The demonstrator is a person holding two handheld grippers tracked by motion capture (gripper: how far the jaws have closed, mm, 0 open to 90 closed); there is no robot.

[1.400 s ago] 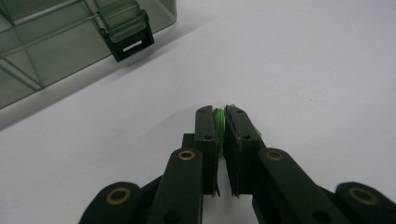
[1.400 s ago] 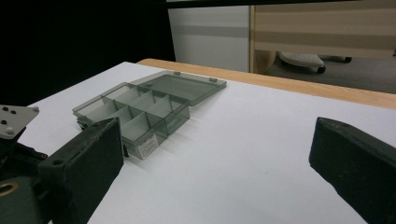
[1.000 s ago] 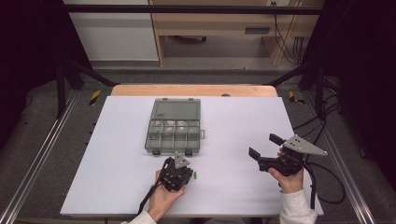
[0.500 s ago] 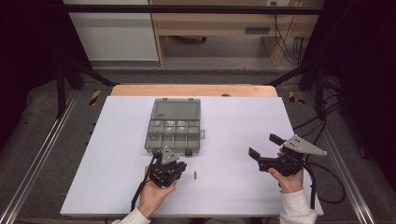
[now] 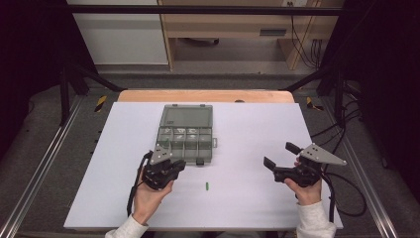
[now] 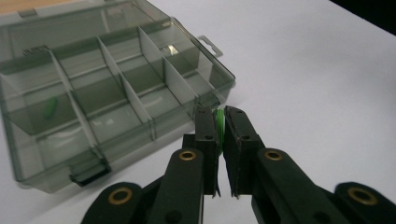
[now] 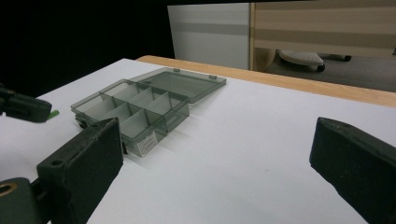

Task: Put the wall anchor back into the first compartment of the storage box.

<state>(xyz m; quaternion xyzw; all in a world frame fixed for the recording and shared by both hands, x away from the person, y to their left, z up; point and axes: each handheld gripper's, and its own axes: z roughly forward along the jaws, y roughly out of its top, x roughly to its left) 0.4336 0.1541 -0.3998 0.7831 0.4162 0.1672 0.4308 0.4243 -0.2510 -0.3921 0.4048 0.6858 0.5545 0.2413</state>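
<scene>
1. Dark surroundings frame a wide white table top (image 5: 247,129) with a pale wooden strip along its far edge; grey floor, metal rails and loose black cables lie to either side
2. Near the middle of the table, towards its far side, sits a smoke-grey see-through plastic organiser box (image 5: 185,133), its lid laid open flat behind it and thin walls splitting the tray into small compartments
3. From the left gripper view, one compartment at the left of the box (image 6: 93,93) holds a small green piece (image 6: 49,108) lying at a slant
4. At the lower left of the high view, a hand holds the black two-jaw left gripper (image 5: 174,166) just in front of the box's near edge, raised above the table
5. Its jaws are nearly closed and pinch a small green cylinder-shaped piece (image 6: 218,123) between their pads, close to the box's near right corner
6. At the lower right, well apart from the box, the other hand holds the black right gripper (image 5: 279,154) with a grey three-cornered plate on top; its jaws stand wide apart with nothing between them
7. On the bare table between the two hands, nearer the left one, lies another tiny green piece (image 5: 207,186) on its own
</scene>
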